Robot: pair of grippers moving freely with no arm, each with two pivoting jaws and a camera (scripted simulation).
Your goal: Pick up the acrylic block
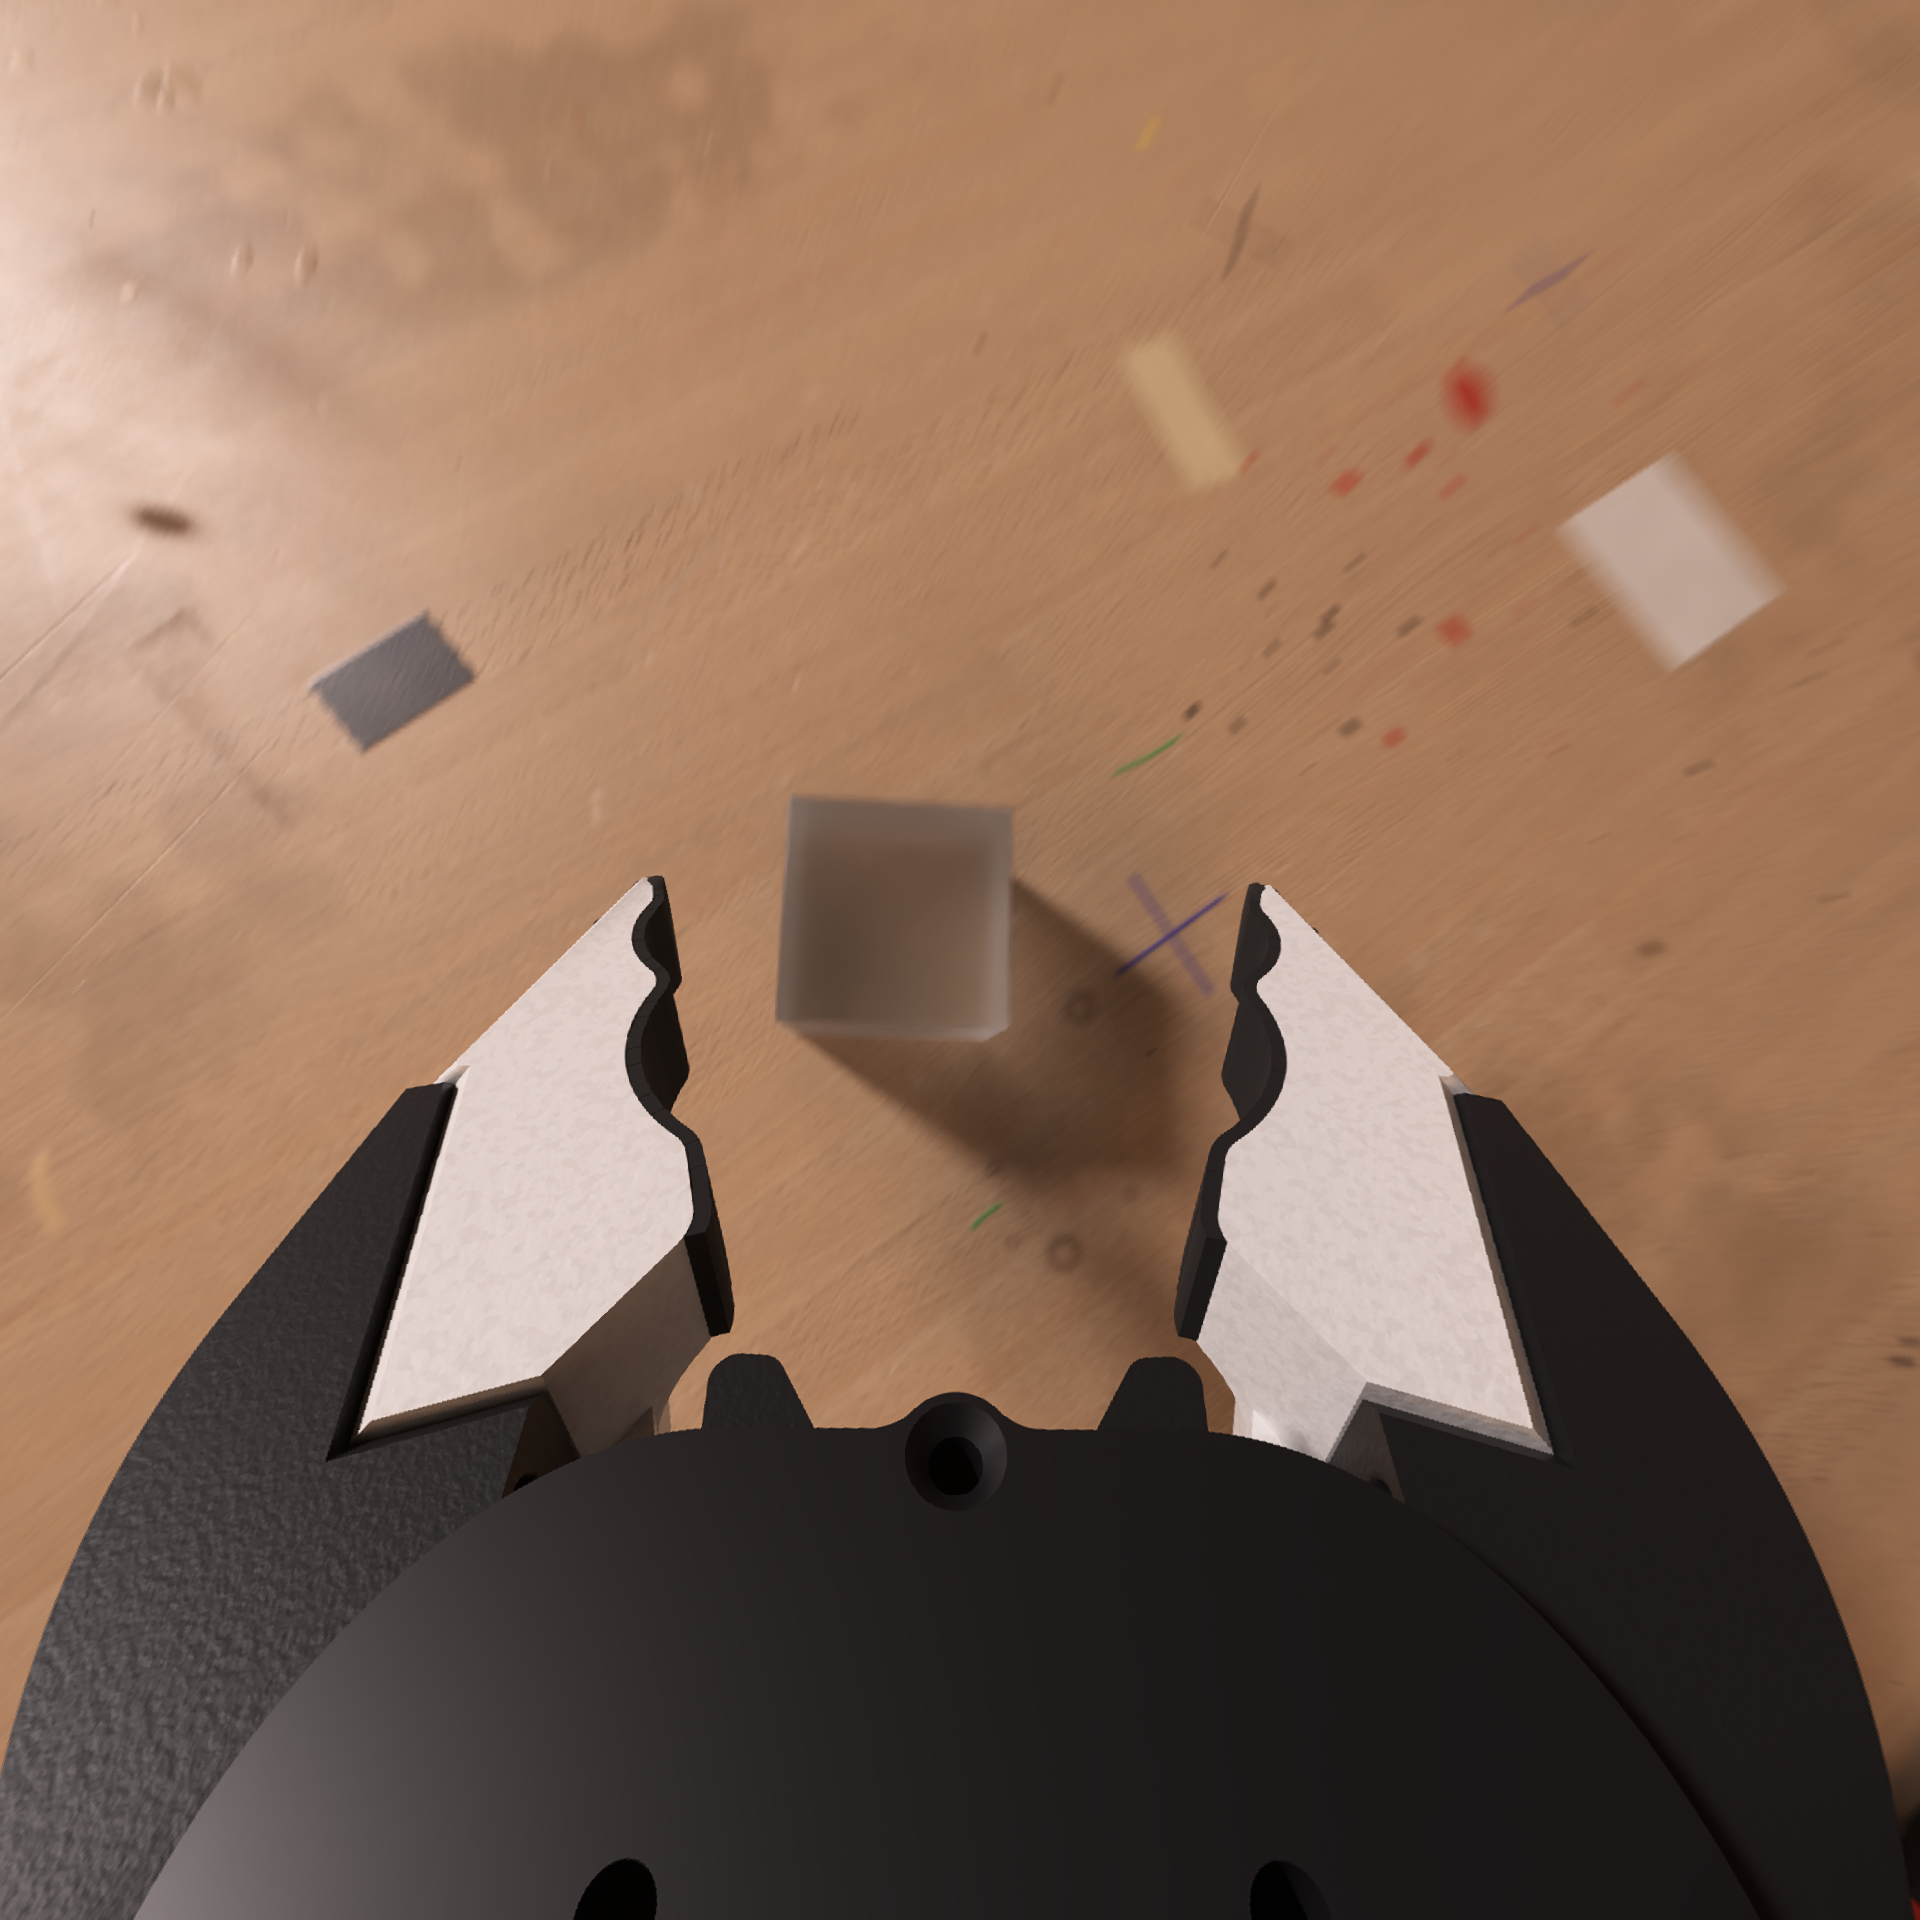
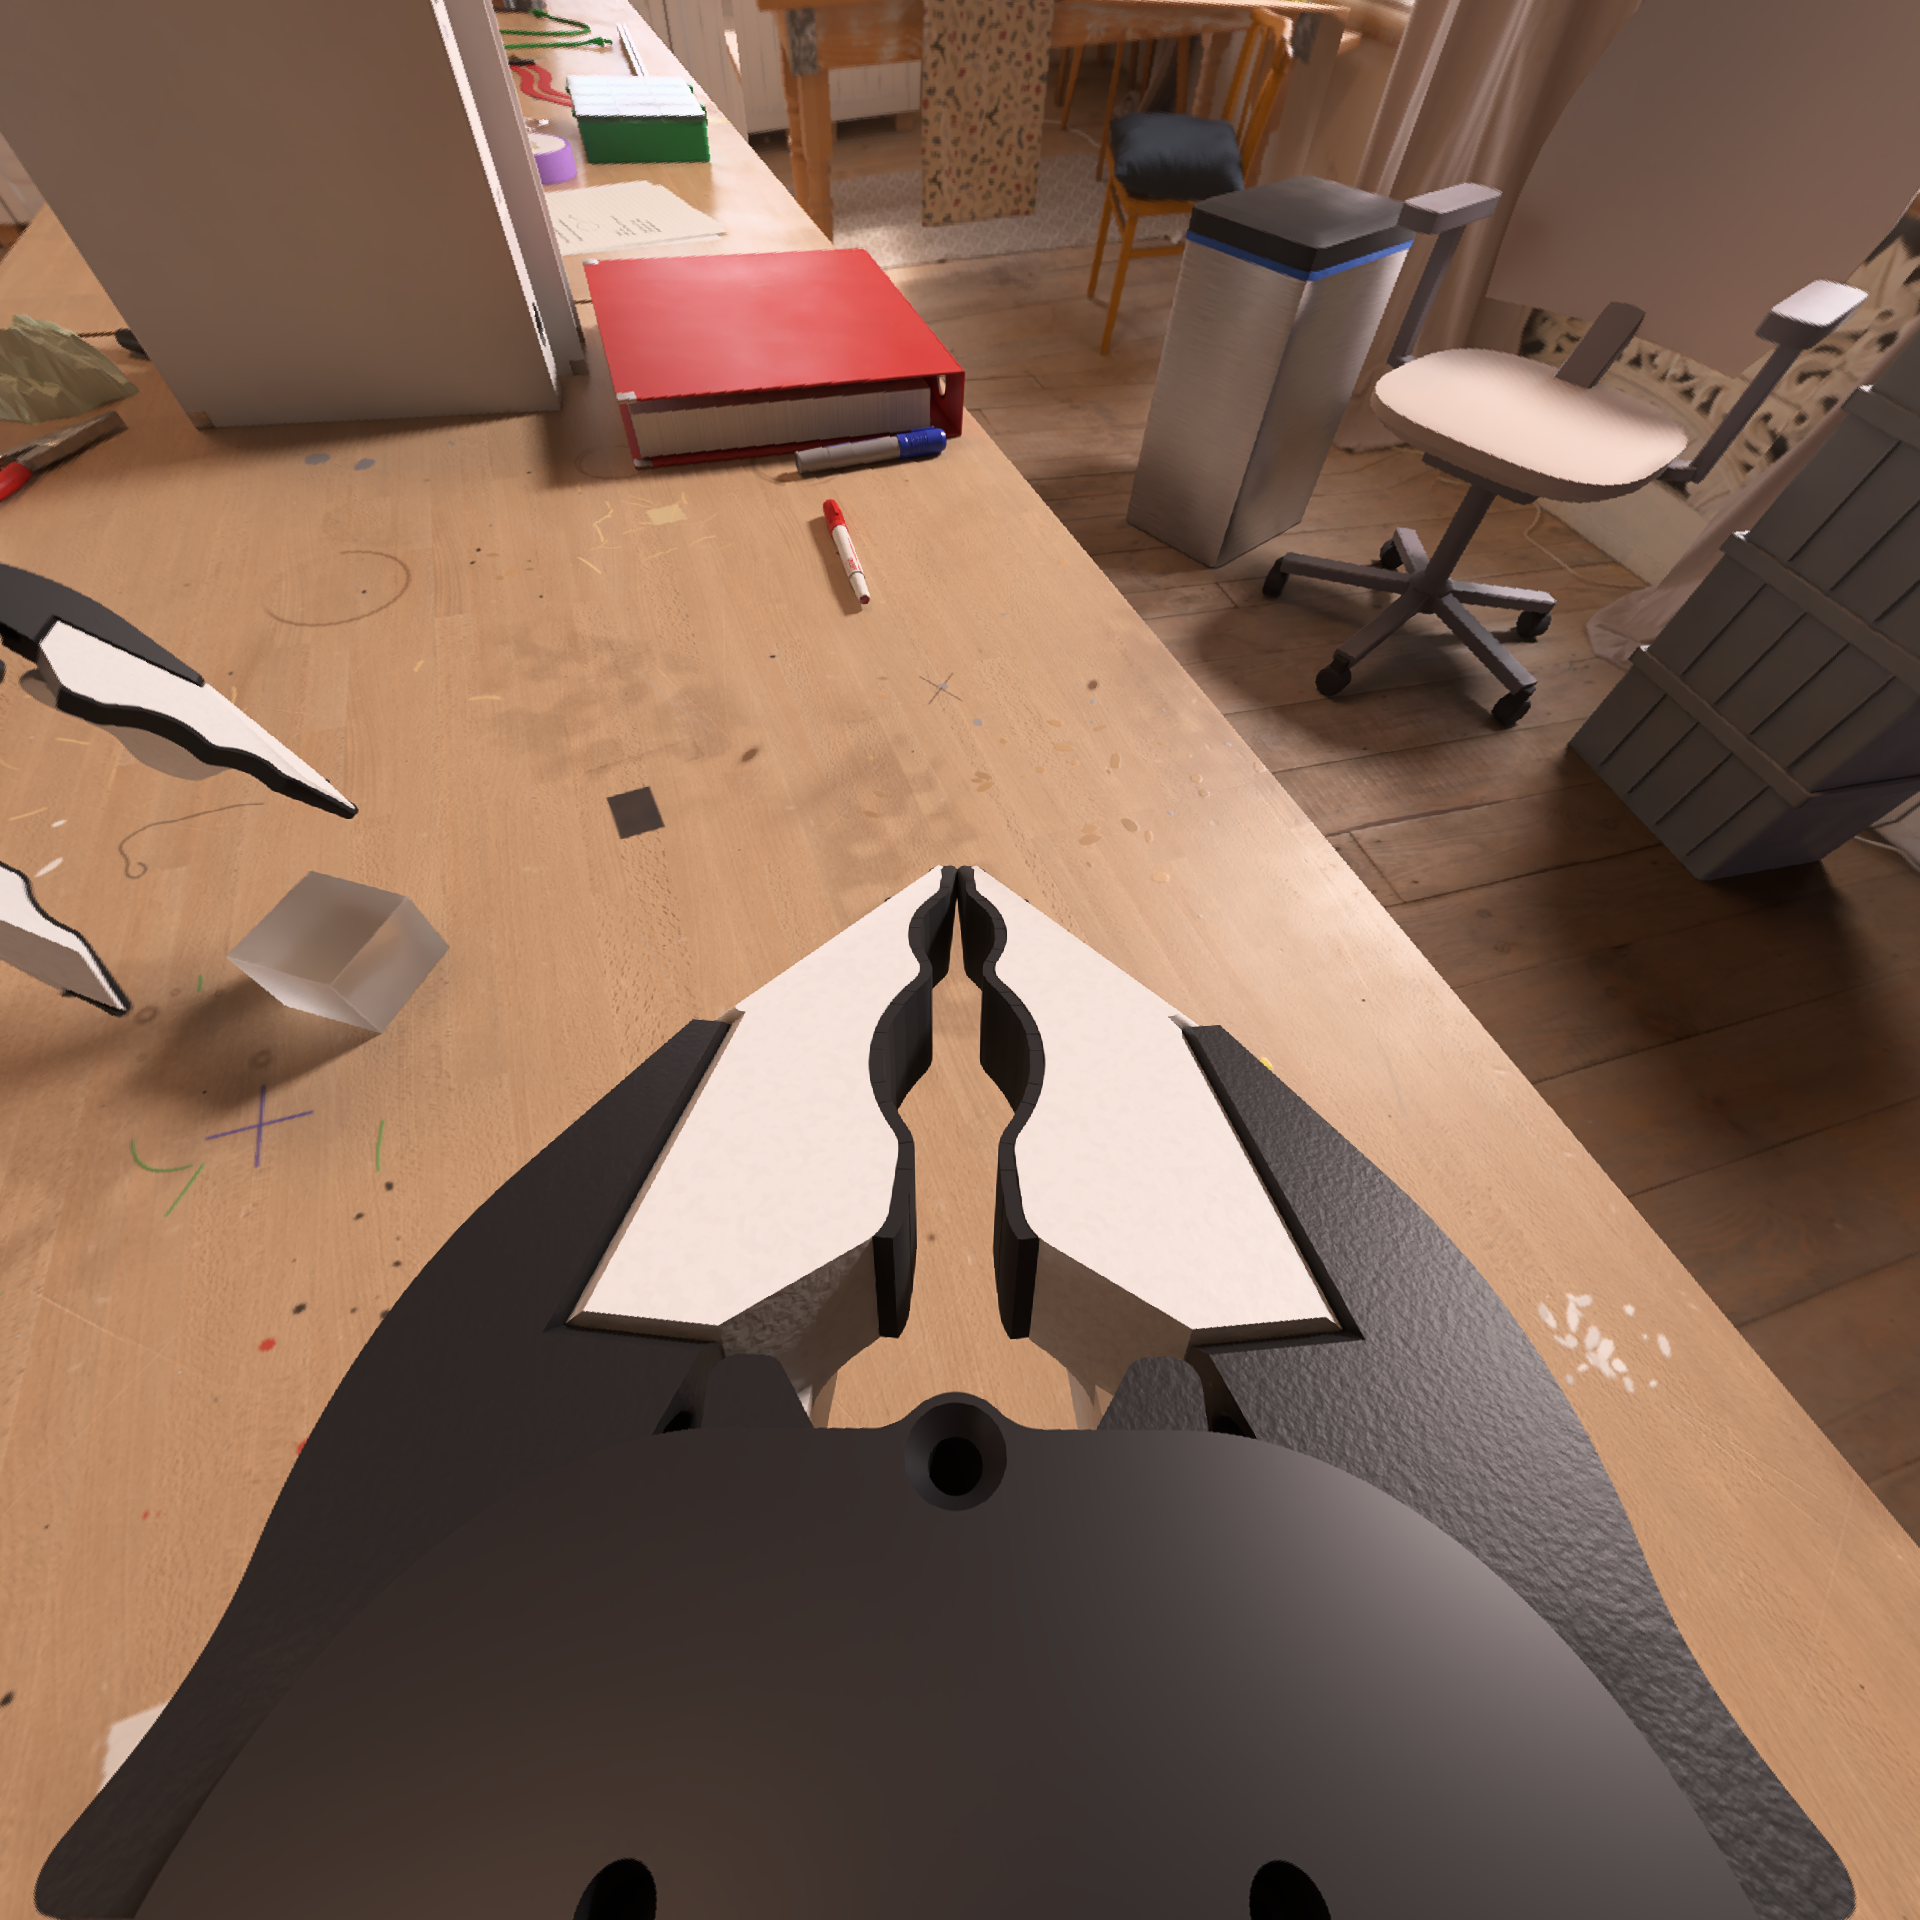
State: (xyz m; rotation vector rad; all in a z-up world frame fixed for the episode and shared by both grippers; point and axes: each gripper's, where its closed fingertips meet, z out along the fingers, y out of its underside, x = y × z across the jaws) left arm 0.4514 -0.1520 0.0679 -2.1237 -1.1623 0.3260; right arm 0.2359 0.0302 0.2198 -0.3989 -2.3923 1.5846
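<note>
The acrylic block (image 1: 894,920) sits just ahead of the left gripper (image 1: 956,883), whose 2 fingers (image 1: 561,1132) are wide open and empty (the right gripper (image 2: 956,871) is closed, empty, farther off).

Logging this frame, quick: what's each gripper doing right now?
Left gripper: open, empty, acrylic block just ahead of the jaws.
Right gripper: closed, holding nothing.

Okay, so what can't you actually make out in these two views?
- Left wrist view: table marks smeared by blur.
- Acrylic block: its underside contact is hidden, so resting or lifted is unclear.
- Right wrist view: left tongs cut off by the edge.
- Table behind the white panel is hidden.
</note>
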